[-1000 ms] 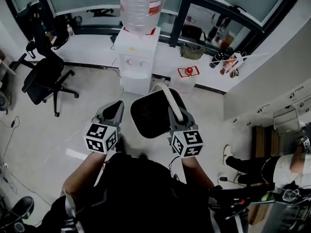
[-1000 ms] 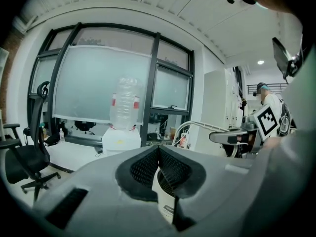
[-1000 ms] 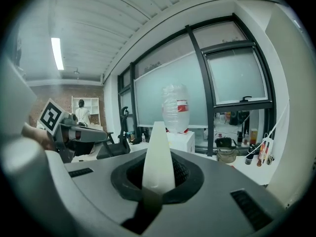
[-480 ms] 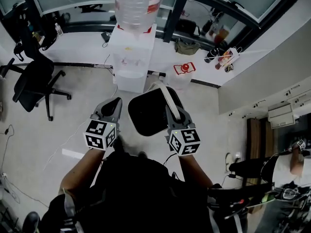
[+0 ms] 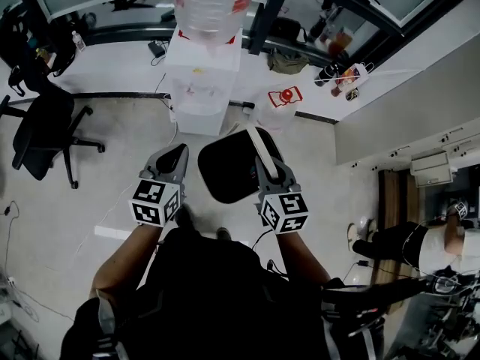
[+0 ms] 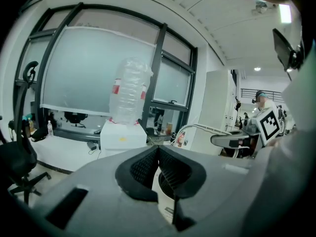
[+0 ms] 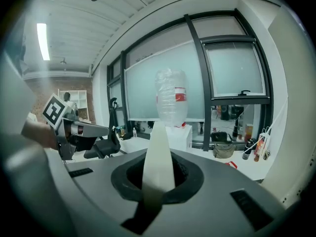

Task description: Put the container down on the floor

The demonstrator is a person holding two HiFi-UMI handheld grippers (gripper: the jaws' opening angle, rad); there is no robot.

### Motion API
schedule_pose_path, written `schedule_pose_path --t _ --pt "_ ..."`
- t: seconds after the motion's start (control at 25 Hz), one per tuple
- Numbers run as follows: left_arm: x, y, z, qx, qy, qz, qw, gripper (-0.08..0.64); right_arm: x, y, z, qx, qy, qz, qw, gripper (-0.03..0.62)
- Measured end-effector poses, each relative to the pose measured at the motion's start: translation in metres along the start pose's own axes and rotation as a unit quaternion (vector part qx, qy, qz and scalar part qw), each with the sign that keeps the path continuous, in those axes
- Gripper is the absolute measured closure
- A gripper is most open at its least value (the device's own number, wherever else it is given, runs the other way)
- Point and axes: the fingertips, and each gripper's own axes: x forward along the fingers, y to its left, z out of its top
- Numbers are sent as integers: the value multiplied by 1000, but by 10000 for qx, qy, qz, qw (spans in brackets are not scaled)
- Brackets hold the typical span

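Black container [image 5: 225, 175] at frame centre, hanging above the floor [image 5: 112, 148], right gripper [image 5: 270, 169] clamped on its white handle [image 5: 259, 145], left gripper [image 5: 176, 158] pinched together, empty, just left of it.

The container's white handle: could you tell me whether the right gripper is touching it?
Touching. The right gripper view shows the white handle pinched by the right gripper, its jaws closed on it.

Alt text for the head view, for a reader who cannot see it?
The right claw grips the white handle of a bin, held above the floor. The left claw, shut and empty, sits beside the bin; a water cooler stands ahead.
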Motion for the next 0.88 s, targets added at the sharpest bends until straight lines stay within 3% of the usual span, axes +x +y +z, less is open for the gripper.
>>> schedule_pose_path --t 0.56,0.88 --pt "29 62 -29 -59 233 -338 9991 549 62 10 -23 91 237 -287 9993 574" --pt "56 71 -71 -144 598 -144 9980 549 94 1 -66 141 540 7 9984 574"
